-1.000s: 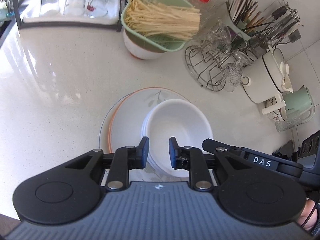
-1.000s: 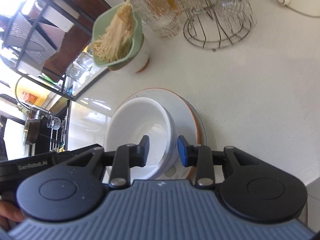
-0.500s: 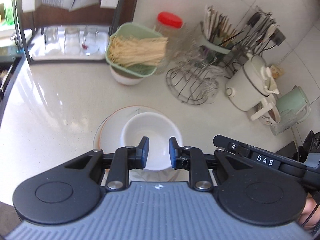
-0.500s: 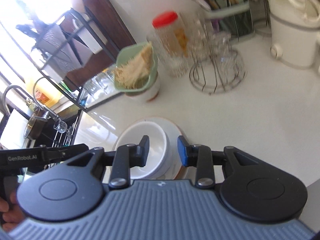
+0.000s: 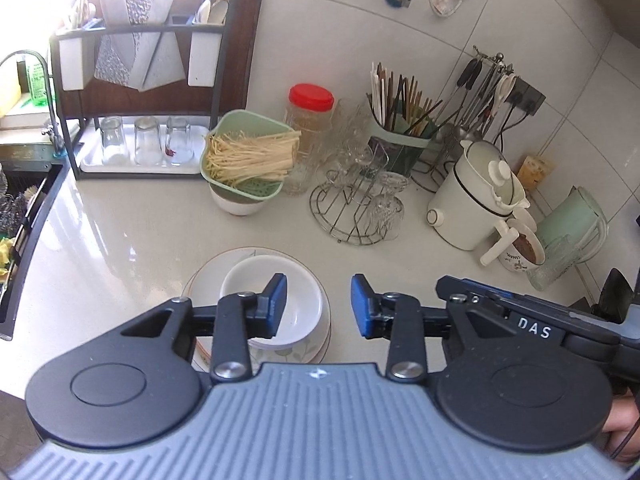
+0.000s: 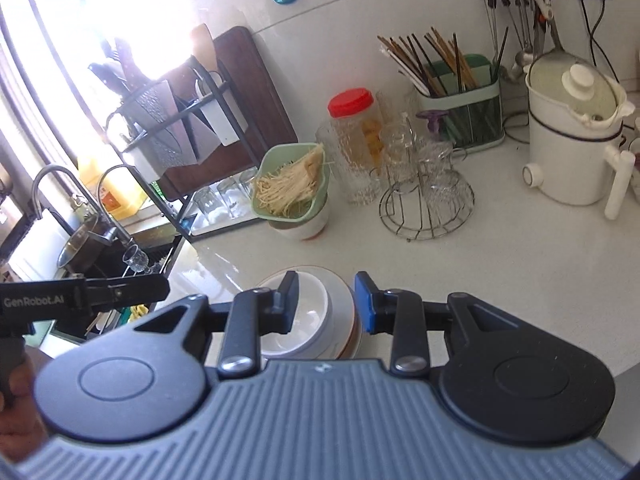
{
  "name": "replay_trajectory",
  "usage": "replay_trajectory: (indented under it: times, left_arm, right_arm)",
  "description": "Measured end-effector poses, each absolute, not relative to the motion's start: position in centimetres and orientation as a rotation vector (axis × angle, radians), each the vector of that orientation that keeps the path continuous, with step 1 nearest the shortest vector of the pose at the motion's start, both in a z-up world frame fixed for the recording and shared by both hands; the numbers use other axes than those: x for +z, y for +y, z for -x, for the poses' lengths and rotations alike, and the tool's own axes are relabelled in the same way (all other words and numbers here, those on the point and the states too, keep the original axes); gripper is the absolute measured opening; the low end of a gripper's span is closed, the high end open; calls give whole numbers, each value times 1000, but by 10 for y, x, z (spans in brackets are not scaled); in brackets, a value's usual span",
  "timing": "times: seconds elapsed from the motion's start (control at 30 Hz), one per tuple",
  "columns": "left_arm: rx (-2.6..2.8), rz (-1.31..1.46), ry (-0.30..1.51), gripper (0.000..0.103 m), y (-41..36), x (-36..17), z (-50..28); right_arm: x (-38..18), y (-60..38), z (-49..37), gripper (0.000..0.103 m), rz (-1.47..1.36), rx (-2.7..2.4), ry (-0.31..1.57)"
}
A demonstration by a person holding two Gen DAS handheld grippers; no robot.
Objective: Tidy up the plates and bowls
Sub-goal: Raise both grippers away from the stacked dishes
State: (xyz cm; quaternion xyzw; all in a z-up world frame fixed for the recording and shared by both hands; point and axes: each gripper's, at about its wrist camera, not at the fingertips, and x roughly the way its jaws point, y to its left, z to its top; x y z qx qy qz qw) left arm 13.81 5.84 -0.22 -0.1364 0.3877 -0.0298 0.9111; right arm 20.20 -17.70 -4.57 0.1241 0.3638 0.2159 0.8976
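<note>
White bowls (image 5: 298, 300) sit nested on a stack of plates (image 5: 224, 268) with an orange rim and a leaf print, on the white counter. In the right wrist view the bowls (image 6: 310, 320) and plates (image 6: 346, 300) lie just below the fingers. My left gripper (image 5: 318, 306) is open and empty, raised above the stack's right side. My right gripper (image 6: 326, 300) is open and empty, raised above the stack. The other gripper's body (image 6: 80, 296) shows at the left of the right wrist view.
A green strainer of noodles (image 5: 248, 160) sits on a white bowl behind the stack. A wire glass rack (image 5: 356, 208), a red-lidded jar (image 5: 310, 116), a chopstick holder (image 5: 400, 136), a white pot (image 5: 476, 204) and mugs line the back. A glass rack (image 5: 140, 144) and the sink (image 6: 92, 248) are at left.
Both grippers have risen and pulled back from the stack, so the bowls and plates look smaller. Both sets of fingers have spread wider apart.
</note>
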Motion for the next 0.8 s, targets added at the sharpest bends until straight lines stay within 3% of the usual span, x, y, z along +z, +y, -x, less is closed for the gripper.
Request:
replay_trajectory:
  times: [0.2,0.6,0.67,0.8]
  left_arm:
    - [-46,288,759,52,60,1,-124]
    - [16,268,774,95,72,3,-101]
    - [37,269,797,95,75,-1,-99]
    - [80,273,831,98,81,-10,-95]
  right_arm:
    - [-37,-183,-187,35,-221,453,708]
    - [-41,-178,-176,35,-189,473,761]
    - [-45,-181,-176,54,-188,474,781]
    - [-47,-182,-175,69,-163,474,797]
